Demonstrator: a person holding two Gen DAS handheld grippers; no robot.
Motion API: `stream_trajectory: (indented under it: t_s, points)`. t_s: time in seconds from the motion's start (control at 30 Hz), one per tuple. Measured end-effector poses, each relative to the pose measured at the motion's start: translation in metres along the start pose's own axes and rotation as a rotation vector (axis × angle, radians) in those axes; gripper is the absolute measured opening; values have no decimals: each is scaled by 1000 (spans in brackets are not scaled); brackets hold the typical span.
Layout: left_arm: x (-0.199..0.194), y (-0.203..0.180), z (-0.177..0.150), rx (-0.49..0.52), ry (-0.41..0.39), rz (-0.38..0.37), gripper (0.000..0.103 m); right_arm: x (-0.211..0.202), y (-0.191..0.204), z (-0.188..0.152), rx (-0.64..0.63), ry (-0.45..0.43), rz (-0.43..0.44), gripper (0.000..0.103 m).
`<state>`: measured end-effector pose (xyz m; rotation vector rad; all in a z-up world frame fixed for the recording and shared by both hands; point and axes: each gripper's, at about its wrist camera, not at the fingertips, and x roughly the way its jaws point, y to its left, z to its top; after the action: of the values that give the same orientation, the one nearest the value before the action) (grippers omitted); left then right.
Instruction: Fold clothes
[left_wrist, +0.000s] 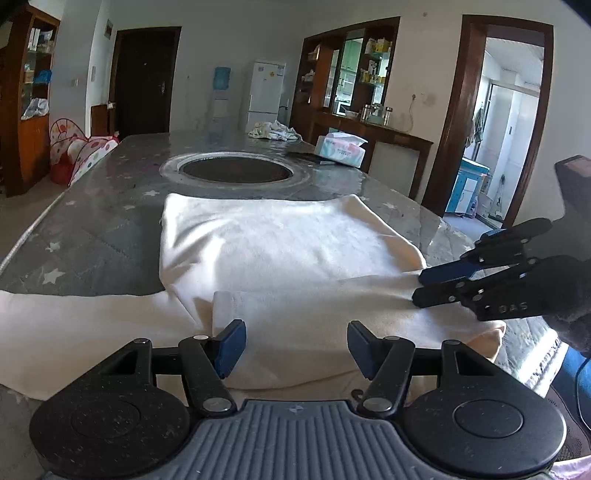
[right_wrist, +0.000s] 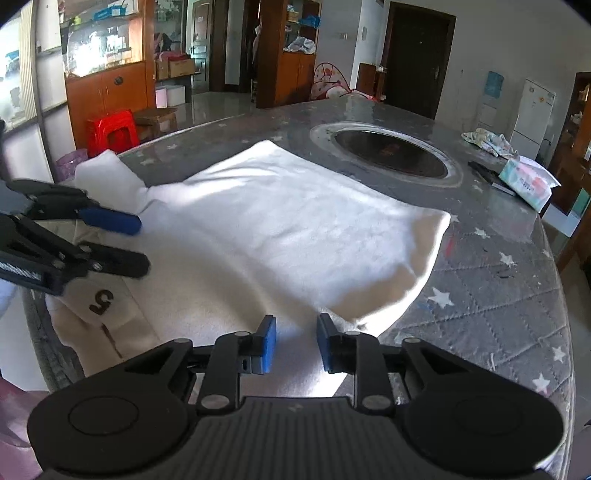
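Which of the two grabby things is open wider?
The left hand-held gripper. Its blue pads stand far apart above the white garment. The right hand-held gripper shows only a narrow gap, and nothing is between its pads.

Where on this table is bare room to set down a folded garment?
Bare table lies right of the white garment, up to the tissue pack, and left of it in the left wrist view. Crowded: the near edge with both grippers, and the far corner's crumpled cloth.
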<state>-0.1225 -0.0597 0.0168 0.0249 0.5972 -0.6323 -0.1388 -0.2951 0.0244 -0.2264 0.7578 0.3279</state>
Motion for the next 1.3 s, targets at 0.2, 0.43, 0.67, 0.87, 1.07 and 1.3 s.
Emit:
stream_trajectory:
  t_s: [0.2,0.43,0.67,0.87,1.07,1.3]
  points:
    - [-24,20,2,-74,-47,73,64,-3,6,3,10,-25,25,28]
    - [-48,63,2,-147,-95,319,65,4,14,2,2,-13,47,32]
    - [-59,128,-5,-291,-102,644,66,4,15,2,6,-14,46,32]
    - [-58,166,-13,-384,-84,746,66,5,16,4,3,-13,45,32]
    - [-57,181,-18,-443,-76,680,61,6,16,3,5,-16,43,33]
    - [-63,184,-17,-446,-100,673,31,4,17,4,5,-25,35,34]
